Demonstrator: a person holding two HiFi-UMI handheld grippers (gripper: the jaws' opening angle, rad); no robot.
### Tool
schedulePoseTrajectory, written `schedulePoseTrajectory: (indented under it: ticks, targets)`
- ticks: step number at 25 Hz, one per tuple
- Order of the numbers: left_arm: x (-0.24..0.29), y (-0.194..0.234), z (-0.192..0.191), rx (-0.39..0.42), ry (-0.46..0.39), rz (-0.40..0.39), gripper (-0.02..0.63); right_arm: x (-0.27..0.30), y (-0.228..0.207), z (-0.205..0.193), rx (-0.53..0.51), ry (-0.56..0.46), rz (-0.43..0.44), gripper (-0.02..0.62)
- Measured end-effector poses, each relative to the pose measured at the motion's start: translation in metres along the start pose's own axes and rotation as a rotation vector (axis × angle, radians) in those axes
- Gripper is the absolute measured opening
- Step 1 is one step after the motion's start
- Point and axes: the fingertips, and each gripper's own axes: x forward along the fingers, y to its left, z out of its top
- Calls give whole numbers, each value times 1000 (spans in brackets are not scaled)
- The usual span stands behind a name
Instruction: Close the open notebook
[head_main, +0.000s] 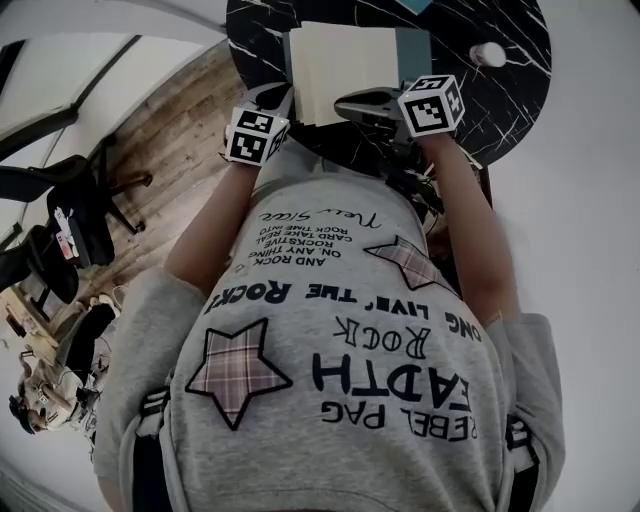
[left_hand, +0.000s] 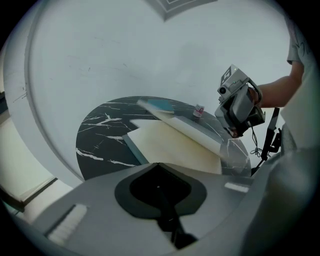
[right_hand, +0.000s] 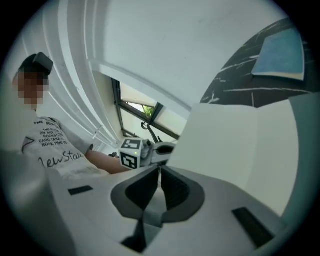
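The notebook (head_main: 345, 70) lies open on the round black marble table (head_main: 510, 90), cream pages up and teal cover (head_main: 412, 45) showing at one edge. In the left gripper view its left half (left_hand: 165, 145) lies flat, while the right half (left_hand: 186, 127) is tilted up off the table. My right gripper (head_main: 348, 104) is shut and sits against the underside of that raised half; the cream sheet (right_hand: 235, 145) fills its own view. My left gripper (head_main: 272, 100) is shut with nothing in it, just short of the notebook's near edge.
A small white object (head_main: 488, 54) stands on the table beyond the notebook. Wooden floor (head_main: 170, 150) and dark chairs (head_main: 70, 220) lie to the left of the table. A cable (left_hand: 272, 142) hangs by the person's arm.
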Motion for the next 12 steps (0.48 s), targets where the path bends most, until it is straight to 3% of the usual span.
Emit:
schedulePoseTrajectory:
  ticks: [3, 7, 12]
  targets:
    - [-3, 5, -4, -10, 3, 16, 9, 7, -12, -12, -15, 62, -32, 21]
    - [-4, 10, -7, -25, 3, 30, 9, -11, -32, -10, -27, 26, -135, 21]
    - [-2, 3, -4, -13, -3, 10, 9, -69, -70, -2, -54, -91, -396, 21]
